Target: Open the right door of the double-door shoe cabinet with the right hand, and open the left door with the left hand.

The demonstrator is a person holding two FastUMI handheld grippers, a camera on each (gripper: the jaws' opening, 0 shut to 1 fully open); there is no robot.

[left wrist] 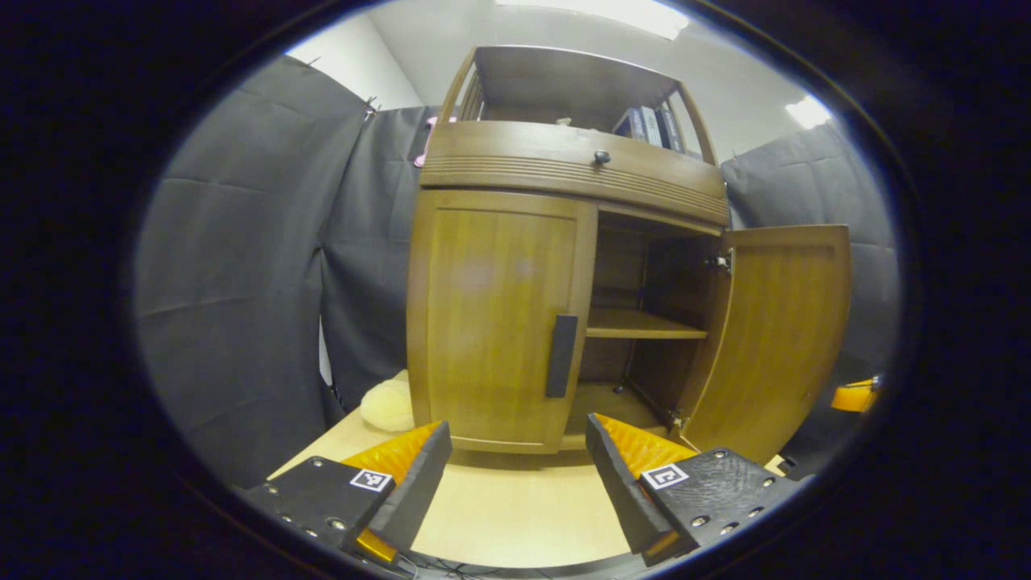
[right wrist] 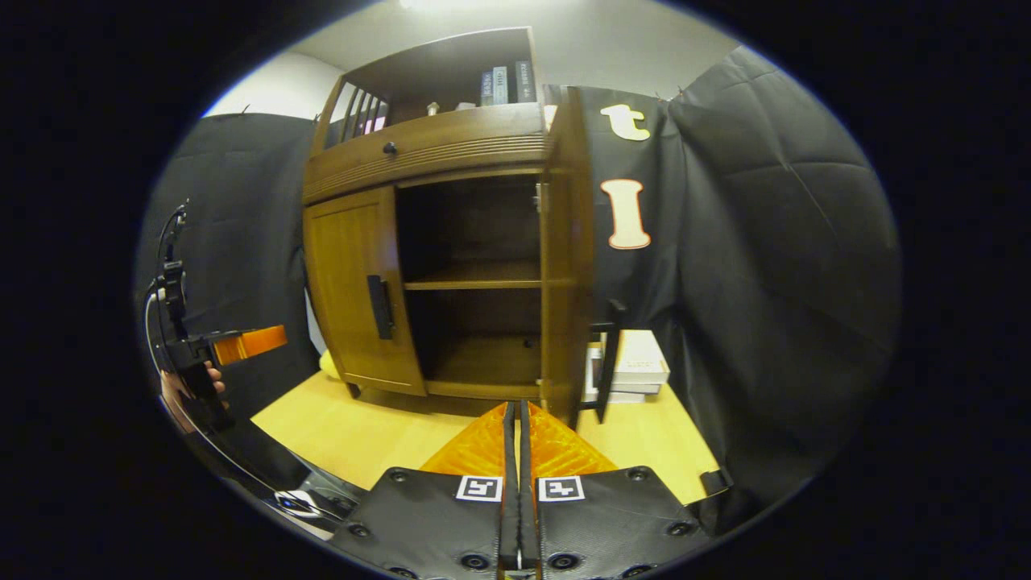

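Observation:
The brown wooden shoe cabinet (left wrist: 564, 161) stands on a light table. Its left door (left wrist: 491, 322) is closed, with a black vertical handle (left wrist: 561, 355) at its inner edge. The right door (left wrist: 777, 338) is swung wide open, showing an inner shelf (left wrist: 640, 325). My left gripper (left wrist: 515, 459) is open, a short way in front of the left door and touching nothing. In the right gripper view the right door (right wrist: 564, 266) is edge-on with its handle (right wrist: 610, 362) facing outward. My right gripper (right wrist: 515, 409) is shut on nothing, just before that door's edge. The left gripper (right wrist: 250, 344) is at far left.
A drawer with a dark knob (left wrist: 601, 157) runs above the doors, with books (left wrist: 648, 125) on the top shelf. A pale fluffy object (left wrist: 388, 405) lies left of the cabinet. Stacked boxes (right wrist: 640, 366) sit behind the open door. Black cloth walls close in on both sides.

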